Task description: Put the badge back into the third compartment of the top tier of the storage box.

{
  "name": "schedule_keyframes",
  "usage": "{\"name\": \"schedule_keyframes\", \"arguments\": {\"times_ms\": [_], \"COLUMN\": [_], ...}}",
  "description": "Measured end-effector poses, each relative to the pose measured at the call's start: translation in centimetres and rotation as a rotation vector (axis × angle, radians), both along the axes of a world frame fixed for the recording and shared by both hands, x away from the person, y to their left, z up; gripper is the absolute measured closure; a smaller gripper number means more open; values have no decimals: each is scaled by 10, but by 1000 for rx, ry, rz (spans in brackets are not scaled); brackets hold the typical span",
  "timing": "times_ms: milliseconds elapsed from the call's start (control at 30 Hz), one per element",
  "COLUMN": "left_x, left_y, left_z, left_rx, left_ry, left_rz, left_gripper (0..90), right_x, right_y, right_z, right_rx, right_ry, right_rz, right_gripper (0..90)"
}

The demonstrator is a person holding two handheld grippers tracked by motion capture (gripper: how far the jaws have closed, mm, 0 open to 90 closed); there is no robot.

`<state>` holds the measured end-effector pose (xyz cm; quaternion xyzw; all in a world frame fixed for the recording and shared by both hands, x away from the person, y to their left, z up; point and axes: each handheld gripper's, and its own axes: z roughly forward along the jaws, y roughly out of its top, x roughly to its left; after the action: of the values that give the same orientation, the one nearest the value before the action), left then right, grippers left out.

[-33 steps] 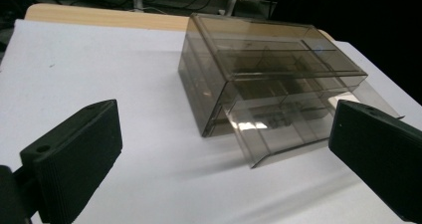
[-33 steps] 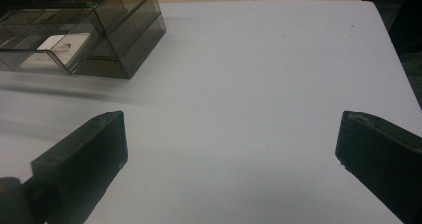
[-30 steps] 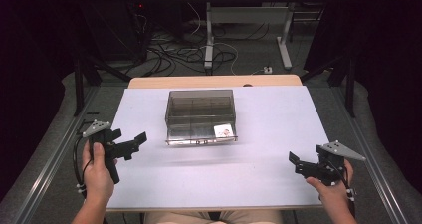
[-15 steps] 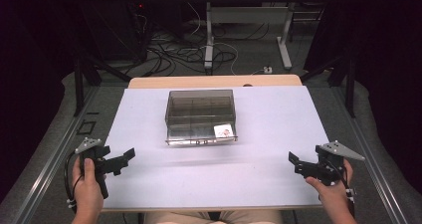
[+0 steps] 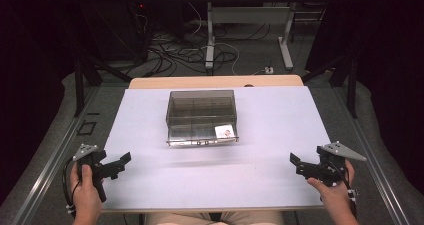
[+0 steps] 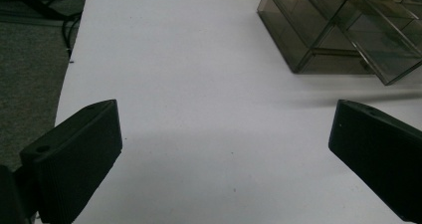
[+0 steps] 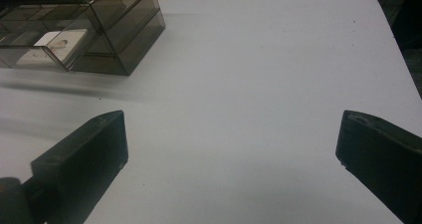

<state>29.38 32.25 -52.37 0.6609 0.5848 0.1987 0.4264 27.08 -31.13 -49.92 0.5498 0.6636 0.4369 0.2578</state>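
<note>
A smoky clear plastic drawer box (image 5: 201, 115) stands at the middle of the white table (image 5: 280, 125), its lower drawer pulled out a little toward me. A small white card (image 5: 225, 131) lies in that drawer's right corner, and it shows too as the white card (image 7: 52, 46) in the right gripper view. My left gripper (image 5: 120, 162) is held at the table's front left corner, jaws wide open and empty. My right gripper (image 5: 296, 164) hovers at the front right, also open with nothing between its jaws. The box (image 6: 343, 27) lies ahead and to the right of the left jaws.
Beyond the table's far edge is a wooden board (image 5: 215, 81). Cables (image 5: 200, 42) and desk legs (image 5: 287, 40) lie on the floor behind. Grey carpet (image 6: 30, 69) runs along the table's left side. Metal rails (image 5: 50, 165) flank the table.
My left gripper has drawn back toward me and leftward, from beside the box's front left to the front left corner of the table. The right gripper has stayed put.
</note>
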Motion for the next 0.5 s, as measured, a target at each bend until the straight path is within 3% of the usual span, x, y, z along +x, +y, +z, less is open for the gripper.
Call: {"name": "schedule_keyframes", "arguments": {"times_ms": [267,500], "left_x": [2,3], "left_y": [7,11], "left_z": [-6,-9], "left_rx": [15,-4], "left_ry": [20,28], "left_rz": [27,44], "left_gripper": [4,4], "right_x": [2,2], "right_y": [0,-1], "right_z": [-3,-3], "right_rx": [-3,-9], "right_ry": [4,6], "right_rz": [1,3], "right_gripper": [0,0]}}
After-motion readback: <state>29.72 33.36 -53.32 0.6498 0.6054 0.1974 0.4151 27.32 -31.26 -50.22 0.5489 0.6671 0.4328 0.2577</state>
